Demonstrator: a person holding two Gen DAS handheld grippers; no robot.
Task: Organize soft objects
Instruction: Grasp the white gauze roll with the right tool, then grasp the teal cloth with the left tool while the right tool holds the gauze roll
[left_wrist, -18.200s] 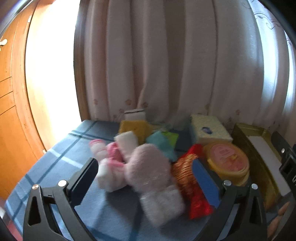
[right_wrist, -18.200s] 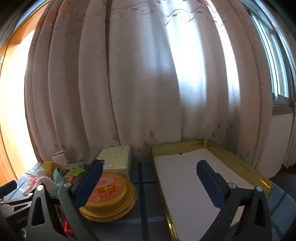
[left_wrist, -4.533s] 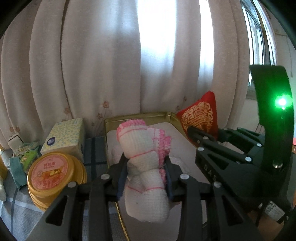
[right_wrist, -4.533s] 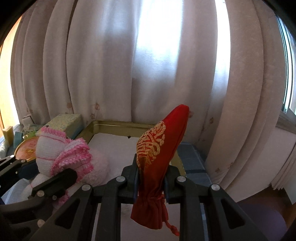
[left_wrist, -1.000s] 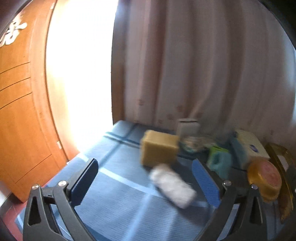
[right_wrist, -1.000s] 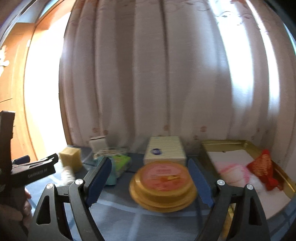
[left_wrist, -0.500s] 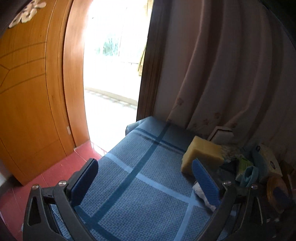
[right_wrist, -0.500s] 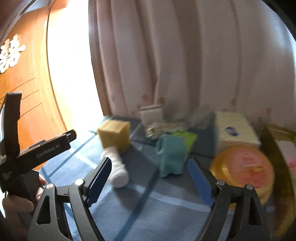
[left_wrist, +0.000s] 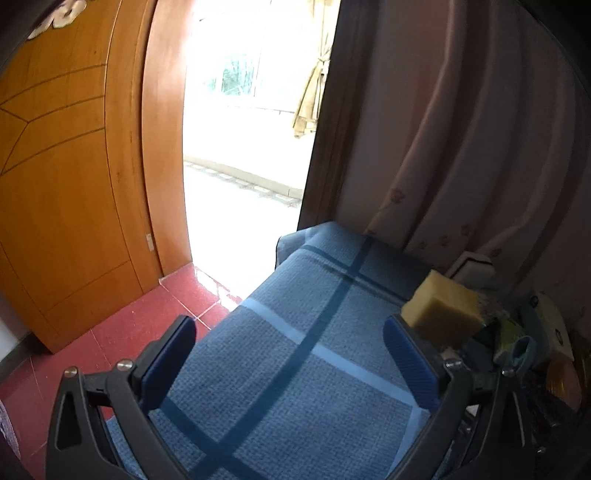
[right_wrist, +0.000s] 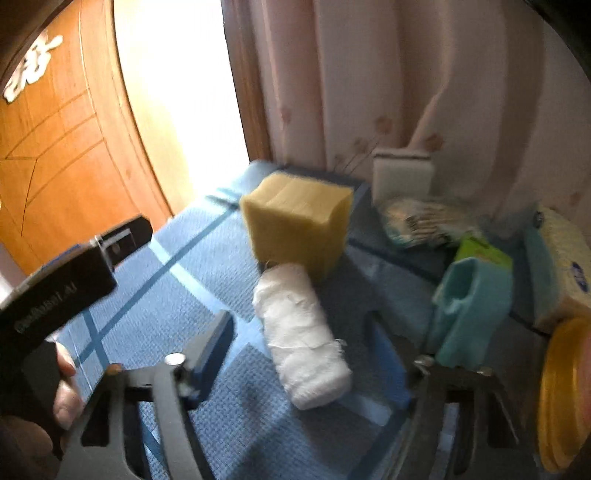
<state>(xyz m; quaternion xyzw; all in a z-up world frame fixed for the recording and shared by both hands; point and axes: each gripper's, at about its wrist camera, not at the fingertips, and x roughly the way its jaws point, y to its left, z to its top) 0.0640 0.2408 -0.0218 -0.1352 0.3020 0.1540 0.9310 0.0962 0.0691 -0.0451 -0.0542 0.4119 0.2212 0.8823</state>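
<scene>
A white rolled towel lies on the blue checked cloth, just in front of a yellow sponge block. My right gripper is lowered over the roll with one finger on each side. Its jaws are closing, and a gap still shows between the left pad and the towel. My left gripper hangs open over bare cloth near the table's left end with nothing between its fingers. The sponge block sits just beyond its right finger. In the right wrist view the left gripper's body is at the left, held by a hand.
To the right are a teal soft piece, a green packet, a tissue box and a yellow lidded tub. A white box stands against the curtain. The table's left edge drops to red floor beside a wooden door.
The right gripper has come down and to the left onto the white roll, and its jaws have narrowed. The left gripper's view has swung left toward the door and table edge.
</scene>
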